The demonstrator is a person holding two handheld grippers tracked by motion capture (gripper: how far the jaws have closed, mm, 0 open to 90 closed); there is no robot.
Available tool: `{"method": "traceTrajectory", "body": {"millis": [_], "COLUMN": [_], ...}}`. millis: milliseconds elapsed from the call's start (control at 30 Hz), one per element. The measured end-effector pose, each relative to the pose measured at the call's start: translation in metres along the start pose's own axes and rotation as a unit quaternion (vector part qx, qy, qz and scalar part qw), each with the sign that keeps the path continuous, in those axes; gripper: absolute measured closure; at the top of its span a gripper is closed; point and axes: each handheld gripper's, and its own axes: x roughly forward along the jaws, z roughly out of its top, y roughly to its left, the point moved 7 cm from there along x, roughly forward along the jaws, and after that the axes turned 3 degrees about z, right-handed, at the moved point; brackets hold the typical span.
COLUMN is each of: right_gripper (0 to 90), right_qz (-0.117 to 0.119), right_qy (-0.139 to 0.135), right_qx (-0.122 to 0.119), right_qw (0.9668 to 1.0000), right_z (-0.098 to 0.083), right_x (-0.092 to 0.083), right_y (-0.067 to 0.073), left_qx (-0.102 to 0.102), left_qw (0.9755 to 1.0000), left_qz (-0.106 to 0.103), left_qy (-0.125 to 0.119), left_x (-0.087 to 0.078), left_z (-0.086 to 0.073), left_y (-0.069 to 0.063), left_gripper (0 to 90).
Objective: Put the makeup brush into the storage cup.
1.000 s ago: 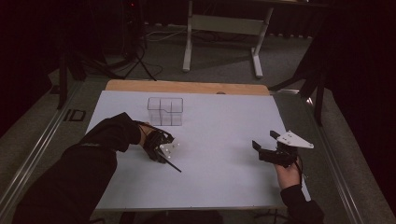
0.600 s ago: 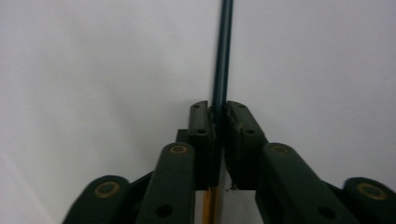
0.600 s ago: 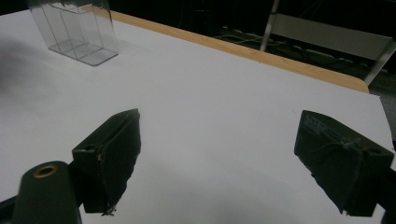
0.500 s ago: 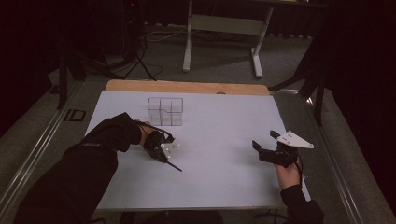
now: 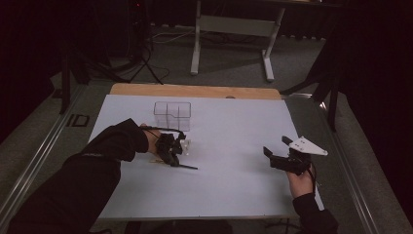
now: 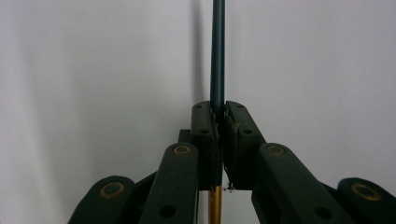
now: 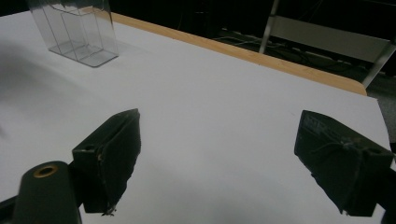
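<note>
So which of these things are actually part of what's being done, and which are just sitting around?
Part of the job:
- left gripper, shut on the dark pencil
- clear compartment box, probably where it goes
- white table

Just lying about:
- right gripper, open and holding nothing
- metal stand on the floor behind

The organiser box [image 5: 172, 115] stands on the bench [image 5: 229, 195] toward its far edge, left of the middle. Nearer than the box and just beside it, the left gripper [image 5: 171, 152] lies low over the bench with the pen [image 5: 186, 166] between its jaws. Well apart to the right of the box, near the bench's right edge, sits the right gripper [image 5: 272, 157].
</note>
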Motion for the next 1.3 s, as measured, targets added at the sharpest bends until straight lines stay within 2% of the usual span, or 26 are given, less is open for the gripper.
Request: {"method": "traceTrajectory", "body": {"millis": [67, 100, 133, 167, 200, 233, 267, 300, 333, 467, 500, 533, 567, 600, 800, 833, 967, 1000, 1033, 1067, 1100, 1133, 1200, 1233, 1267, 1300], "right_gripper": [14.3, 14.3, 14.3, 14.3, 14.3, 14.3, 14.3, 14.3, 14.3, 14.3, 14.3, 14.3, 14.3, 14.4, 14.4, 14.4, 14.4, 14.4, 14.4, 14.4, 14.4, 14.4, 14.4, 14.1, 14.1, 14.1], "right_qz": [0.0, 0.0, 0.0, 0.0, 0.0, -0.001, 0.0, 0.0, 0.0, 0.0, 0.001, 0.001, 0.0, -0.001, 0.001, 0.001, 0.002, 0.002, 0.003, 0.003, 0.002, 0.009, 0.01, 0.019, 0.019, 0.032], "right_qy": [0.0, 0.0, 0.0, 0.0, -0.001, -0.001, -0.001, -0.001, -0.001, -0.001, 0.0, 0.0, -0.001, 0.0, 0.0, 0.001, 0.003, 0.003, 0.003, 0.003, 0.003, -0.001, -0.001, -0.003, -0.003, -0.005], "right_qx": [0.0, 0.0, 0.0, 0.0, -0.001, -0.002, -0.001, -0.001, -0.001, -0.003, -0.004, -0.004, -0.005, -0.006, -0.005, -0.008, -0.012, -0.012, -0.013, -0.013, -0.015, -0.016, -0.02, -0.023, -0.023, -0.03], "right_qw": [1.0, 1.0, 1.0, 1.0, 1.0, 1.0, 1.0, 1.0, 1.0, 1.0, 1.0, 1.0, 1.0, 1.0, 1.0, 1.0, 0.9999, 0.9999, 0.9999, 0.9999, 0.9999, 0.9998, 0.9997, 0.9995, 0.9995, 0.999], "right_z": [0.0, 0.0, 0.0, 0.0, 0.0, 0.001, 0.001, 0.001, 0.001, 0.001, 0.001, 0.001, 0.001, 0.001, 0.001, 0.001, 0.001, 0.001, 0.001, 0.001, 0.002, 0.003, 0.004, 0.006, 0.006, 0.009], "right_x": [0.0, 0.0, 0.0, 0.0, 0.0, 0.0, -0.001, -0.001, -0.001, -0.001, 0.0, 0.0, -0.001, -0.001, 0.0, 0.0, 0.0, 0.0, 0.001, 0.001, 0.001, 0.0, 0.0, 0.0, 0.0, 0.0], "right_y": [0.0, 0.0, 0.0, 0.0, 0.0, 0.0, 0.001, 0.001, 0.001, 0.002, 0.002, 0.002, 0.002, 0.002, 0.003, 0.004, 0.004, 0.004, 0.004, 0.004, 0.005, 0.007, 0.008, 0.012, 0.012, 0.017], "left_qx": [-0.004, -0.015, -0.015, -0.029, -0.051, -0.067, -0.076, -0.076, -0.077, -0.088, -0.086, -0.083, -0.087, -0.102, -0.113, -0.116, -0.122, -0.129, -0.121, -0.123, -0.13, -0.125, -0.123, -0.125, -0.124, -0.116], "left_qw": [1.0, 0.9999, 0.9999, 0.9996, 0.9987, 0.9977, 0.9971, 0.9971, 0.9968, 0.9956, 0.9958, 0.996, 0.9956, 0.9934, 0.9926, 0.9924, 0.9912, 0.9906, 0.9915, 0.9911, 0.9904, 0.9909, 0.9913, 0.9907, 0.9911, 0.9919], "left_qz": [0.009, 0.0, 0.0, 0.007, -0.003, 0.012, 0.005, 0.005, 0.015, -0.001, 0.001, 0.016, 0.017, 0.016, 0.023, 0.018, 0.023, 0.017, 0.025, 0.024, 0.013, 0.022, 0.007, 0.011, 0.0, 0.003], "left_qy": [0.001, 0.002, 0.002, -0.003, 0.001, -0.004, -0.007, -0.007, -0.017, -0.03, -0.031, -0.03, -0.031, -0.049, -0.037, -0.037, -0.047, -0.042, -0.04, -0.044, -0.046, -0.046, -0.047, -0.052, -0.05, -0.05], "left_x": [-0.002, -0.004, -0.004, -0.007, -0.01, -0.015, -0.016, -0.016, -0.019, -0.022, -0.022, -0.022, -0.023, -0.025, -0.026, -0.027, -0.031, -0.032, -0.033, -0.034, -0.034, -0.035, -0.036, -0.036, -0.037, -0.037], "left_z": [0.001, 0.002, 0.002, 0.005, 0.006, 0.008, 0.01, 0.01, 0.011, 0.017, 0.018, 0.019, 0.02, 0.024, 0.025, 0.026, 0.032, 0.033, 0.035, 0.037, 0.039, 0.041, 0.045, 0.047, 0.048, 0.05], "left_y": [0.001, -0.001, -0.001, -0.001, -0.002, -0.001, -0.002, -0.002, -0.002, -0.008, -0.01, -0.009, -0.009, -0.011, -0.01, -0.011, -0.01, -0.01, -0.009, -0.008, -0.009, -0.008, -0.009, -0.008, -0.009, -0.01], "left_gripper": [83.2, 83.2, 83.2, 83.2, 83.2, 83.2, 83.2, 83.2, 83.2, 83.3, 83.2, 83.2, 83.2, 83.2, 83.2, 83.2, 83.2, 83.2, 83.2, 83.2, 83.2, 83.2, 83.2, 83.2, 83.2, 83.2]}}
